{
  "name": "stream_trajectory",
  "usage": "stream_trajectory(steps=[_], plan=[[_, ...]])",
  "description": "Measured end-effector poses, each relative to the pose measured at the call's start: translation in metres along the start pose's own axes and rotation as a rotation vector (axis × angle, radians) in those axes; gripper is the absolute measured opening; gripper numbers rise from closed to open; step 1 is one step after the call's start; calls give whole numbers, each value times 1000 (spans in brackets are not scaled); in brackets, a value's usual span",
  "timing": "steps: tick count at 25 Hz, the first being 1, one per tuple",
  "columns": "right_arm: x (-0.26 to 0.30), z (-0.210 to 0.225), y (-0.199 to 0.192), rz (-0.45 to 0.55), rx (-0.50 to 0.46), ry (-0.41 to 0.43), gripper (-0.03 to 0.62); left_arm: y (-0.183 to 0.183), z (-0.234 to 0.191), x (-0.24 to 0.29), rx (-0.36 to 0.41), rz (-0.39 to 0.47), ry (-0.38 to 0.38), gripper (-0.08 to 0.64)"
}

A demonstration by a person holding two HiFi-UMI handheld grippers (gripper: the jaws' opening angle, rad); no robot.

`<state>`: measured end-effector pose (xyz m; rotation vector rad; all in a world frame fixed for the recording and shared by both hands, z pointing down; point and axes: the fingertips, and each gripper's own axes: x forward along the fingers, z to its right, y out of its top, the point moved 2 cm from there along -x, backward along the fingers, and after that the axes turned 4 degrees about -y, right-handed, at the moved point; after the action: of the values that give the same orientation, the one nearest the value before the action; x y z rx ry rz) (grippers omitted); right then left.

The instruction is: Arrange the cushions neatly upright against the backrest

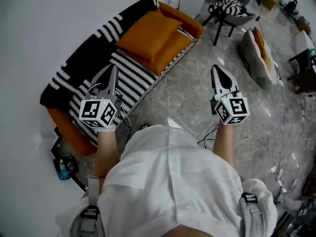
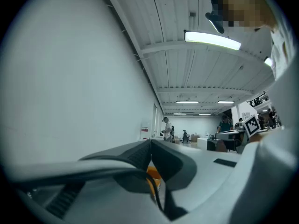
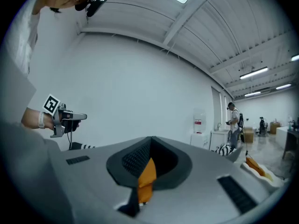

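A sofa [image 1: 190,23] with orange arms runs along the white wall at the upper left of the head view. A black throw with white marks [image 1: 89,48] covers its backrest. Two orange cushions lie flat on the seat, the upper one [image 1: 147,33] stacked on the lower one [image 1: 175,47]. A black-and-white striped cushion [image 1: 133,78] lies flat beside them. My left gripper [image 1: 114,69] hovers over the striped cushion, shut and empty. My right gripper [image 1: 215,69] hangs over the marble floor in front of the sofa, also shut and empty. Both gripper views look level across the room, with jaws together [image 2: 150,143] [image 3: 150,141].
A dark chair with a striped cushion [image 1: 226,9] stands beyond the sofa's far end. A grey and orange lounge seat [image 1: 259,53] lies to the right. Cables [image 1: 256,141] trail across the floor by my feet. Bottles [image 1: 63,168] sit near the sofa's near arm. People stand far down the room.
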<state>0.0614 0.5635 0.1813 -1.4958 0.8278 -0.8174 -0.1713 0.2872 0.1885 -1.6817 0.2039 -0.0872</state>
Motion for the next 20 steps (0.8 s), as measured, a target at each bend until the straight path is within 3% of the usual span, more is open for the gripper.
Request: stream_trajectory(steps=[8,20], plan=[[18,-23,0,2,19,80,8,-5,-23,-1,-18,-11,2,14],[57,-59,-11,-48,24,61,8,-10,-69,8,-23,-26,-72,14]])
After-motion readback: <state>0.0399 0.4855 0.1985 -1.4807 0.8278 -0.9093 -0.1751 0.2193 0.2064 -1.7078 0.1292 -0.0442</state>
